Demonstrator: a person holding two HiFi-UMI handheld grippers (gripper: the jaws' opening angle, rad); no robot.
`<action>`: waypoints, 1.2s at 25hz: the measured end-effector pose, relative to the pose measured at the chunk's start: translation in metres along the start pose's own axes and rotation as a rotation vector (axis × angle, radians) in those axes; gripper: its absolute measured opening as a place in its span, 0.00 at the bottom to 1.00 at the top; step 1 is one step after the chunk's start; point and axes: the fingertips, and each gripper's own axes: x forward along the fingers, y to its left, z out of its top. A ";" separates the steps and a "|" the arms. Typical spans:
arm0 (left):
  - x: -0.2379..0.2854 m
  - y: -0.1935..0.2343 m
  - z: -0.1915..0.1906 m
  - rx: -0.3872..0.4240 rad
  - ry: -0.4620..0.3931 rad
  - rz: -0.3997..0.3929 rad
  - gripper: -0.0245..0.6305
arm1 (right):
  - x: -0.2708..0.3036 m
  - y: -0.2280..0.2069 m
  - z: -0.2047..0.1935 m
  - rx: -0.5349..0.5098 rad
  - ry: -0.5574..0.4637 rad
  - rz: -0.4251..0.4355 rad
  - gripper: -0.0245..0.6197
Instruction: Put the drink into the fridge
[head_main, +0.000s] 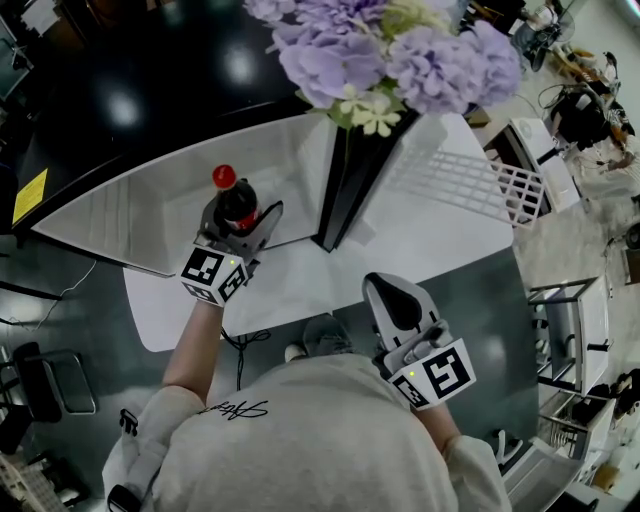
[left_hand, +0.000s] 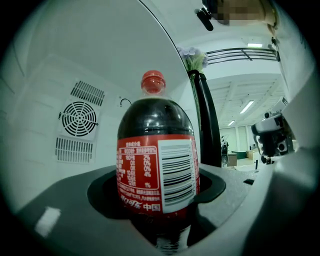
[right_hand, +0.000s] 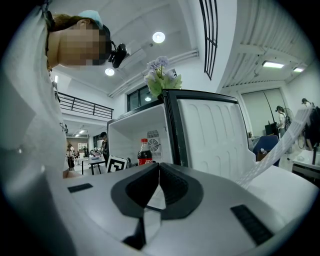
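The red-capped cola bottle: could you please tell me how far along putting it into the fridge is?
Done: the white fridge door stands open, and the left gripper grips the red-capped plastic cola bottle. In hand: the bottle is upright at the fridge's white interior, its vented back wall behind it. Still to do: set it down, release, withdraw. The right gripper is shut and empty.

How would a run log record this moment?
left gripper: jaws clamp cola bottle | bottle: upright in open fridge | right gripper: jaws together, empty
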 end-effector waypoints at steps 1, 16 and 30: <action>0.001 0.001 -0.001 0.001 0.002 0.002 0.53 | 0.000 -0.001 -0.001 0.000 0.002 -0.001 0.06; 0.021 0.021 -0.014 -0.007 0.013 0.037 0.53 | 0.003 -0.013 -0.004 0.000 0.021 -0.015 0.06; 0.036 0.035 -0.020 0.001 0.025 0.050 0.53 | 0.007 -0.015 -0.007 -0.001 0.033 -0.015 0.06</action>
